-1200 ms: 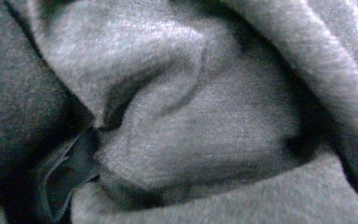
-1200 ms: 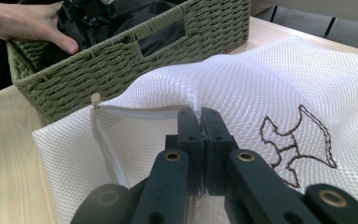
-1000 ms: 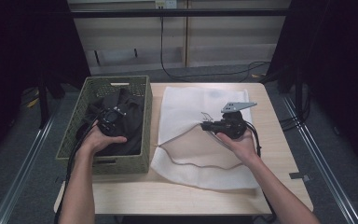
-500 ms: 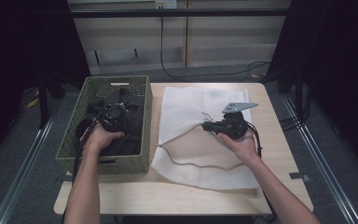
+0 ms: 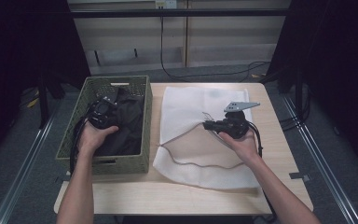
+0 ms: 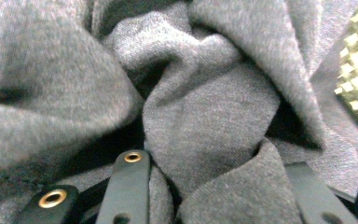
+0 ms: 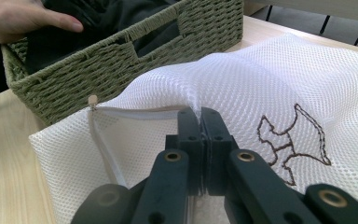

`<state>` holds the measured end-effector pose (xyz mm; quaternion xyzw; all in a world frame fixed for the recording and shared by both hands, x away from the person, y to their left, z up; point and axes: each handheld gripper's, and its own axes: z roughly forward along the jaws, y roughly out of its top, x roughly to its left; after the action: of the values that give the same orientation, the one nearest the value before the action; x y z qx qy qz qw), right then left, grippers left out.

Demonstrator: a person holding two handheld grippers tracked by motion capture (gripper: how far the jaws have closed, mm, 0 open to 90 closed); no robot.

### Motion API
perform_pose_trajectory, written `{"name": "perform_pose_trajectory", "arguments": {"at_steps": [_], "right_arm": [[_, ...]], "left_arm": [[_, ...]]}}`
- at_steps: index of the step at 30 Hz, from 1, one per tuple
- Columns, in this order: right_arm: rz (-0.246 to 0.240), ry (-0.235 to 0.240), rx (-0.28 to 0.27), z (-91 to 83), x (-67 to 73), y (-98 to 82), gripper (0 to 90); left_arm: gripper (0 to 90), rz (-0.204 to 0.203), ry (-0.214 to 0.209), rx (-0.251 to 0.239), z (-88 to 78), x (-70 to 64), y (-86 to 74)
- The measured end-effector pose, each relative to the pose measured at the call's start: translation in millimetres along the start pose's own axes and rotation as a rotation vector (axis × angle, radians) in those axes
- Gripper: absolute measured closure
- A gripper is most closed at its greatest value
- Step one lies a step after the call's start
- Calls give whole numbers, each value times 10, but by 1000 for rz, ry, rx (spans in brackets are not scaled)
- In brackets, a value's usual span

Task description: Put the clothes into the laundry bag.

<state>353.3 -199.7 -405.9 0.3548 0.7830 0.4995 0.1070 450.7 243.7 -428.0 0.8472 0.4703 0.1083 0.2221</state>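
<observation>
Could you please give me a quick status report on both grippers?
Left gripper just closed on dark garment in basket. Right gripper shut on mesh bag. Nothing blocking.

Soft, matt grey knit garment (image 6: 205, 107) in a rough woven green basket (image 5: 145, 135); white open-mesh cloth bag (image 7: 279, 79) on smooth pale wooden tabletop (image 5: 168, 198).
</observation>
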Motion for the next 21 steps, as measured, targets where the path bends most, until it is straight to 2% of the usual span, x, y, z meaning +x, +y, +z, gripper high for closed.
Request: {"name": "perform_pose_trajectory", "arguments": {"at_steps": [2, 4, 7, 13, 16, 18, 20, 21], "right_arm": [[2, -5, -1, -4, 1, 2, 882], [3, -4, -1, -9, 1, 1, 882], [5, -4, -2, -4, -2, -1, 882], [9, -5, -6, -7, 0, 1, 882], [9, -8, -10, -13, -7, 0, 883], [7, -8, -12, -15, -8, 2, 883], [9, -8, -13, -14, -7, 3, 883], [7, -10, -13, -13, -5, 3, 883]], "left_arm": [[646, -10, -6, -43, -66, 31, -46], [648, -38, -11, -93, -124, 38, -93], [651, -61, -17, -139, -188, 38, -118], [654, -55, 2, -224, -357, 28, -138], [655, -77, -1, -278, -447, 52, -178], [657, -108, -4, -323, -498, 43, -201], [658, -100, -7, -352, -558, 64, -223], [658, -111, -9, -369, -583, 62, -230]]}}
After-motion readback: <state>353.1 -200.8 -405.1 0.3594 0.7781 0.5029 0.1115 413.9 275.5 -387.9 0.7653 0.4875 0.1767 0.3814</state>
